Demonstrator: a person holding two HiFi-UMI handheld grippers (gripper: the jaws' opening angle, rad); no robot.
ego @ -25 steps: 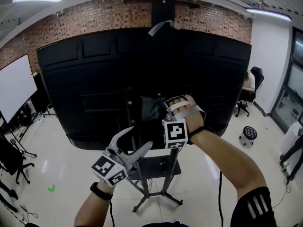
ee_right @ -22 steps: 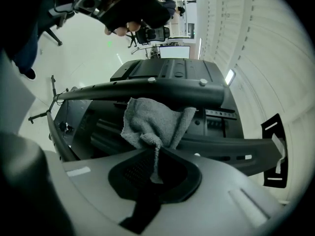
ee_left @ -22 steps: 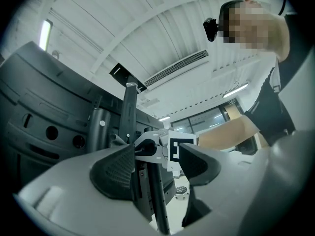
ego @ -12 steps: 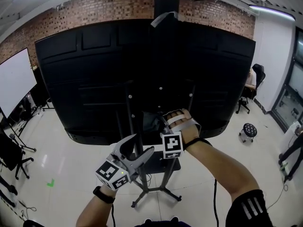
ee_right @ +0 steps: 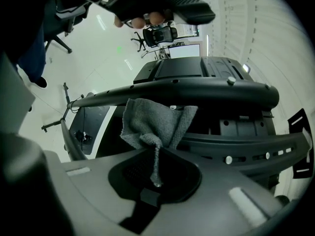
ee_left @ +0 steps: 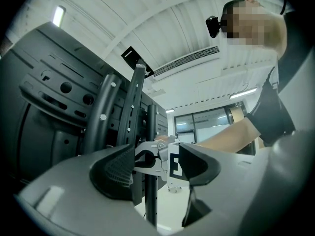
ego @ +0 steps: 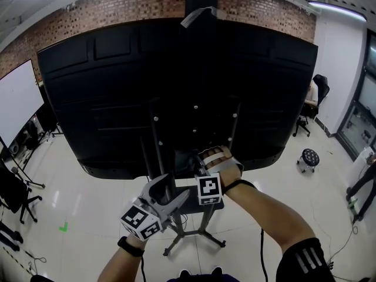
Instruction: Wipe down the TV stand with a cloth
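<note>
The TV stand (ego: 154,151) carries a big black TV (ego: 106,93), seen from behind. My right gripper (ego: 200,168) is shut on a grey cloth (ee_right: 157,124), which it holds against the stand's uprights just under the TV's lower edge. In the right gripper view the cloth bunches out of the shut jaws (ee_right: 156,154) and lies against a dark curved bar (ee_right: 206,93). Lower and to the left, my left gripper (ego: 170,188) stands open with nothing in it. One black upright (ee_left: 150,132) shows beyond its jaws (ee_left: 157,173).
The stand's legs (ego: 194,237) spread over a glossy white floor. A whiteboard (ego: 17,104) and office chairs (ego: 12,198) are at the left. A stool (ego: 309,157) and another chair (ego: 320,90) are at the right. Cables run down the stand to the floor.
My right gripper has slid the cloth down the uprights, from the TV's back to just below its lower edge. The left gripper has sunk a little, still open.
</note>
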